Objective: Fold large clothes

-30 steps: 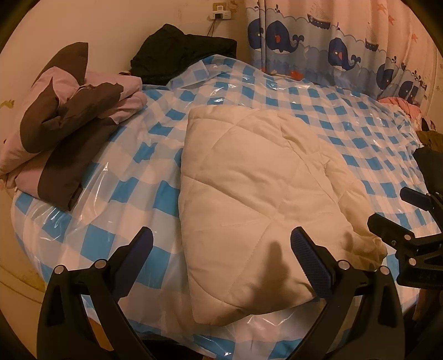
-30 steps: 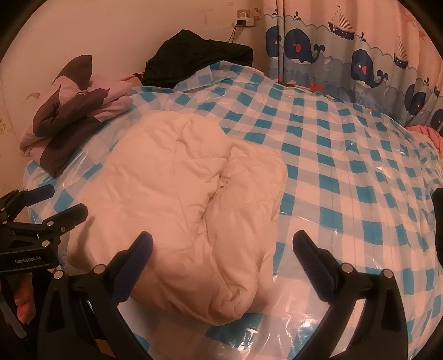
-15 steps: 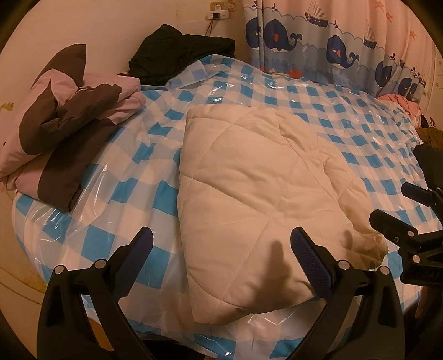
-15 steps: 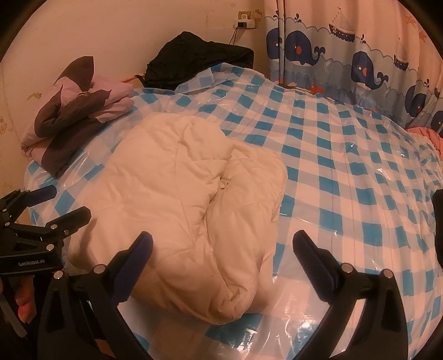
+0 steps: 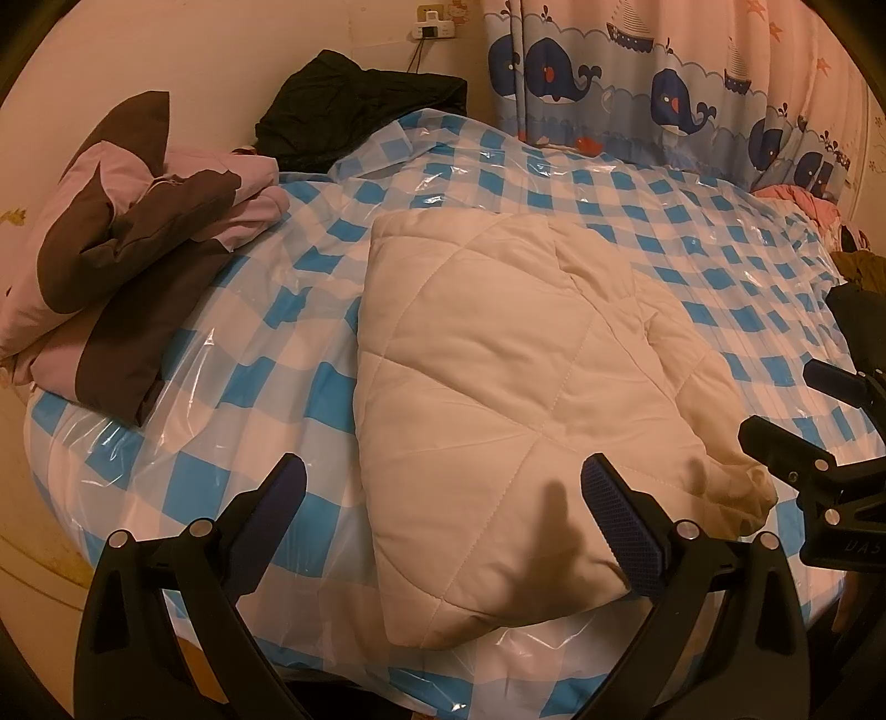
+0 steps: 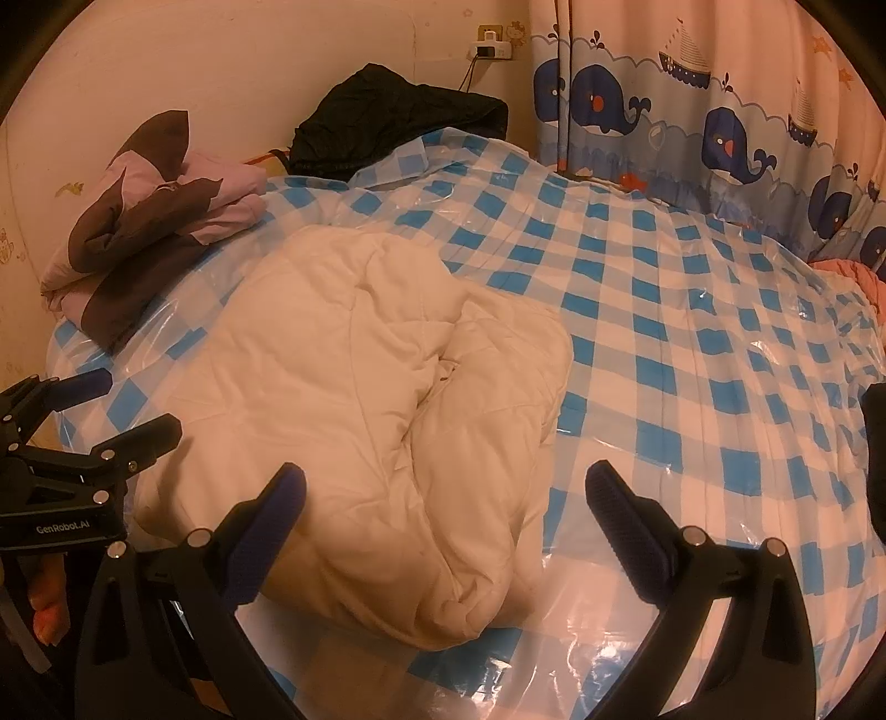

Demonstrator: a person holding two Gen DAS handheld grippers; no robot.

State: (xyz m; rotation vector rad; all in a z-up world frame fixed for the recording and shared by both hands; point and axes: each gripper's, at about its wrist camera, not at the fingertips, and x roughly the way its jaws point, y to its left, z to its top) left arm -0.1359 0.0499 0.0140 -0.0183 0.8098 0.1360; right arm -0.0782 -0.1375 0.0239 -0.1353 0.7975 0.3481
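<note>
My left gripper (image 5: 443, 498): jaws wide, empty | my right gripper (image 6: 443, 498): jaws wide, empty | quilt (image 5: 515, 399) folded on bed (image 5: 692, 232)

Warm, dim light on cream walls (image 5: 221, 50); a whale-print curtain (image 6: 692, 122) hangs behind the bed (image 6: 692, 354), a wall socket (image 5: 432, 22) perhaps holding a charger.

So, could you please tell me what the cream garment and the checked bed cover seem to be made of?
Cream garment: looks like padded, quilted fabric, matte, with stitched diamond lines and puffy panels. Checked bed cover: apparently glossy clear plastic sheeting over blue-and-white check, judging by glare and crinkles.
</note>
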